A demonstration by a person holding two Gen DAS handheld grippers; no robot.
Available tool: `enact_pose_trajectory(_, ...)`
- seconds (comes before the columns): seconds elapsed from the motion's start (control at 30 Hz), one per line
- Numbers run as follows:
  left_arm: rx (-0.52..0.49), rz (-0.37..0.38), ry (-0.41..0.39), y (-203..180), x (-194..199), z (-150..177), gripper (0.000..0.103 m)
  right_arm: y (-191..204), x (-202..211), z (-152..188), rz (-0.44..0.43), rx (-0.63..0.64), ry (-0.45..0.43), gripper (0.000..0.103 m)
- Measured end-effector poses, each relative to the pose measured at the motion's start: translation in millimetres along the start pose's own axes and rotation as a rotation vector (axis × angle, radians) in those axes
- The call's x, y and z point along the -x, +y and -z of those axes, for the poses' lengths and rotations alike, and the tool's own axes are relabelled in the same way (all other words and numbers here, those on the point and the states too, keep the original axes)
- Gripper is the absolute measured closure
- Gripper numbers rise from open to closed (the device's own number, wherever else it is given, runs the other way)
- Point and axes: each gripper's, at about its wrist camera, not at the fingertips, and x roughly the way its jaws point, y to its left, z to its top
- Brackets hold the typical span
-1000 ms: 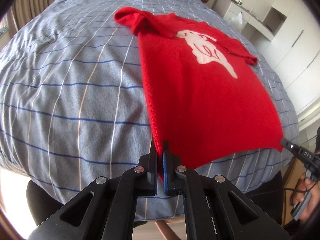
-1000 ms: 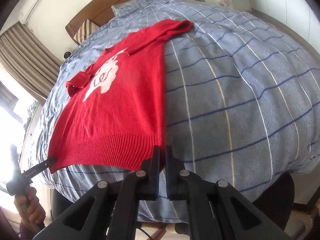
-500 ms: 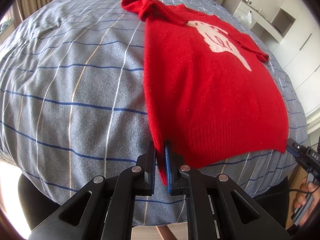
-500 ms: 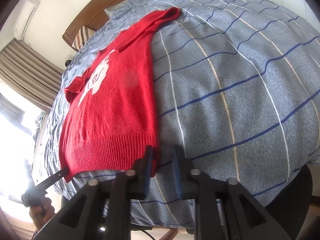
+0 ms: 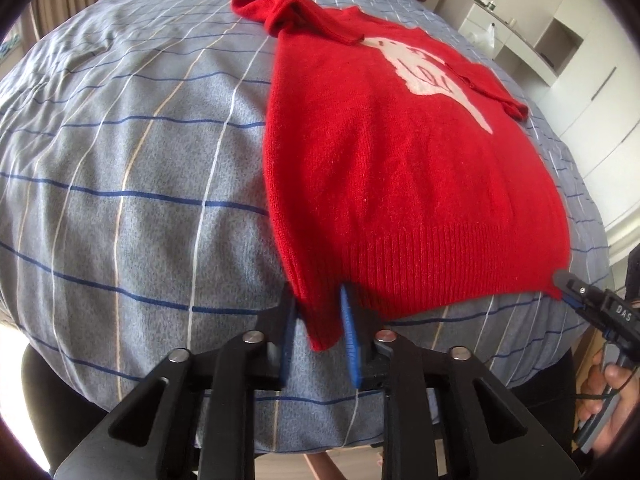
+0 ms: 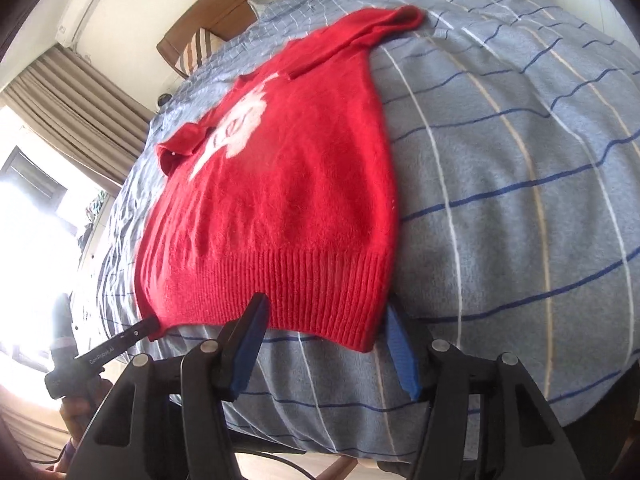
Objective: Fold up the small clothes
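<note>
in the left wrist view, a red sweater point(image 5: 392, 168) is seen spread flat on a bed covered by a blue-grey checked cover point(image 5: 132, 184), the ribbed hem nearest the camera and the neck end further up the bed. a white motif point(image 5: 430, 76) is shown on the chest, and both sleeves are folded in over the body. the left gripper point(image 5: 318, 320) is held with its jaws parted, one blue-padded finger on each side of the near hem corner; that corner hangs loose in the gap, and nothing is clamped. at the far hem corner, the tip of the right gripper point(image 5: 580, 296) is seen at the cloth's edge, with a hand point(image 5: 608, 392) on its handle. white cabinets point(image 5: 592, 60) are visible beyond the bed.

in the right wrist view, the same sweater point(image 6: 288, 184) is seen from its other hem corner. the right gripper point(image 6: 324, 340) is spread wide, its fingers apart on either side of the hem corner, which lies between them ungripped. the left gripper point(image 6: 140, 330) is seen at the opposite corner; from here its opening cannot be judged. a wooden headboard point(image 6: 224, 12), curtains point(image 6: 80, 104) and a wall air conditioner point(image 6: 86, 2) are visible behind.
</note>
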Motion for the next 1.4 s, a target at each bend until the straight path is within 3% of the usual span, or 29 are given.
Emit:
enact_pose_trajectory(0.07, -0.013, -0.026, 0.0, -1.5, 0.8, -1.1, 0.1, -3.6, -7.3, 0.9, 0.059, -0.009, 0.014, 0.097)
enact_pose_trajectory(0.1, -0.027, -0.05, -0.006, -3.8, 2.2, -0.5, 0.1, -5.2, -5.7, 1.8, 0.066, -0.014, 0.011, 0.098)
enact_pose_trajectory(0.23, -0.087, -0.142, -0.021, -12.9, 0.8, 5.1, 0.101, -6.7, 6.4, 7.4, 0.153, 0.004, 0.004, 0.099)
enact_pose_trajectory(0.4, -0.101, -0.188, -0.014, -16.8, -10.4, 3.7, 0.101, -23.0, -0.8, 7.7, 0.142, -0.056, 0.013, 0.099)
enact_pose_trajectory(1.4, -0.132, -0.221, -0.021, -20.1, -12.4, 7.9, 0.1, -17.0, -7.1, 11.6, 0.154, -0.018, 0.001, 0.1)
